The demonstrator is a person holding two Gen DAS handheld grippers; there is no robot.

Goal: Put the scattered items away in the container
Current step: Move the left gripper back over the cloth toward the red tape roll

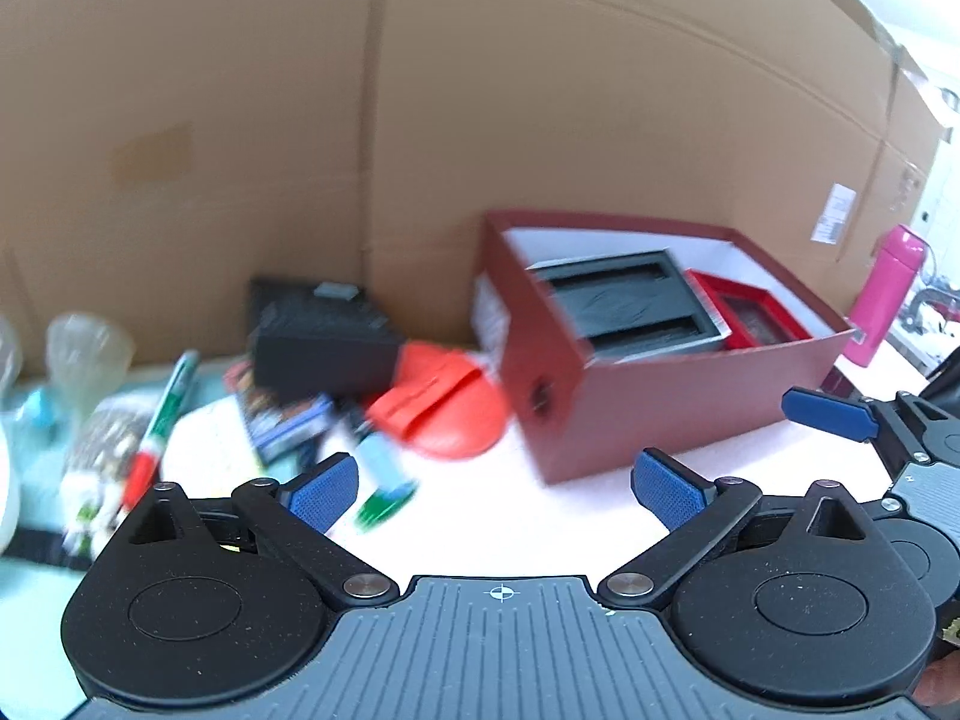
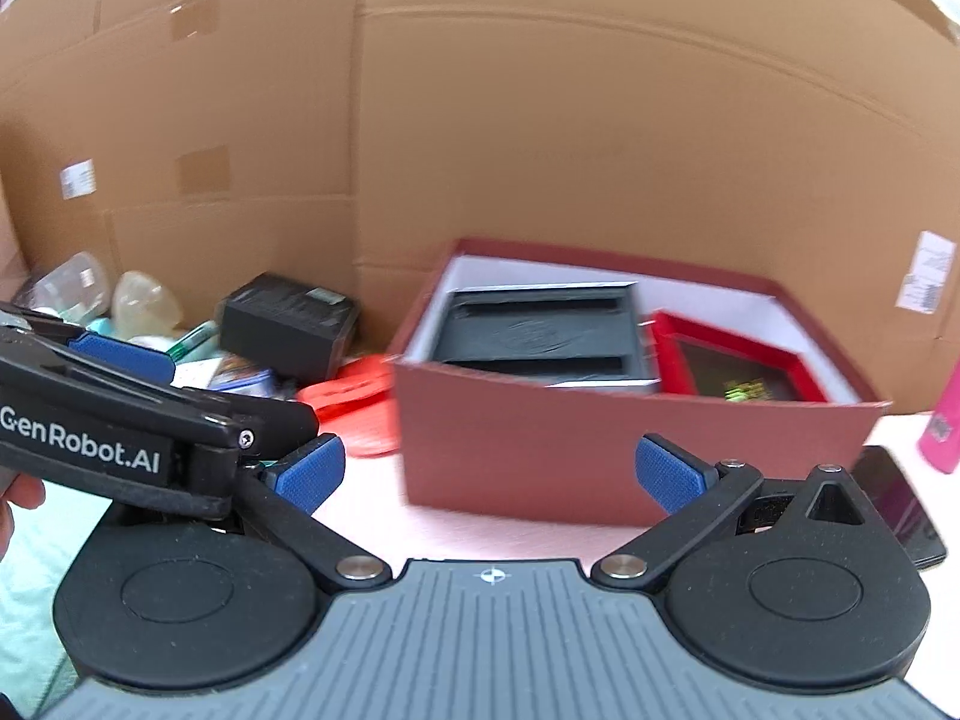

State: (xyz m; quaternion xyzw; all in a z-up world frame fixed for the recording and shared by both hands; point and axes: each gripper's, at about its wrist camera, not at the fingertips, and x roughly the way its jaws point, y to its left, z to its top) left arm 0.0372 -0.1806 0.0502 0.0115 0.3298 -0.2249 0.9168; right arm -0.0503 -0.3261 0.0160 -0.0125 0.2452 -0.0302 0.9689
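A dark red open box (image 1: 690,396) stands on the pale table; it also shows in the right wrist view (image 2: 600,438). Inside lie a black tray (image 1: 630,306) and a red-framed item (image 1: 753,315). Left of it sit an orange-red flat item (image 1: 444,408), a black box (image 1: 324,336), a colourful packet (image 1: 282,420), a green-and-white tube (image 1: 384,480) and a red-green pen (image 1: 162,426). My left gripper (image 1: 495,489) is open and empty, short of the pile. My right gripper (image 2: 489,474) is open and empty before the red box.
A large cardboard wall (image 1: 420,120) stands behind everything. A pink bottle (image 1: 885,294) stands right of the red box. A dark phone (image 2: 900,504) lies at the right. Clear plastic cups (image 1: 84,348) and clutter sit at far left.
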